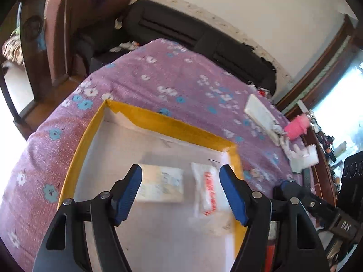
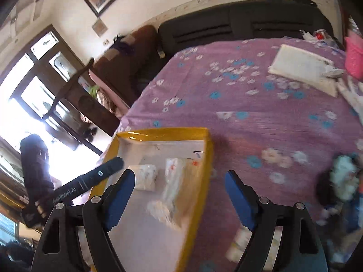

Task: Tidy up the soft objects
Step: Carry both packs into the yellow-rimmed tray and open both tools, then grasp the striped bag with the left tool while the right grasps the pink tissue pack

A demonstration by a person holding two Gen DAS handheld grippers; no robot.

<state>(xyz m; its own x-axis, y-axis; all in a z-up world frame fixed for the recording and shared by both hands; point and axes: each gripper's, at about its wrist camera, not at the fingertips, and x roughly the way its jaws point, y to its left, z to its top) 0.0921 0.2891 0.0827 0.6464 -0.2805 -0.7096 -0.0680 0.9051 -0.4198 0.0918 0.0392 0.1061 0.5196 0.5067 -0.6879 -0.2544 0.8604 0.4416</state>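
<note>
Soft packets, two, white: a squarish tissue pack (image 1: 161,184) and a plastic-wrapped pack with red print (image 1: 209,192), lying side by side on the white floor of the yellow-rimmed box (image 1: 172,122), which sits near the front edge of the purple flowered bedspread (image 1: 172,77). Further soft items remain out: a pink fluffy one (image 1: 296,127) at the bedspread's far right edge, a dark-and-pale bundle (image 2: 340,181) near its right edge. Left gripper (image 1: 181,192) hangs over the box, jaws wide, nothing between them. Right gripper (image 2: 179,199) straddles the box's right rim, jaws wide, empty. Handling advice: fetch the outlying items singly, pinch lightly at mid-body, lower inside the rim beside the packs before letting go.
</note>
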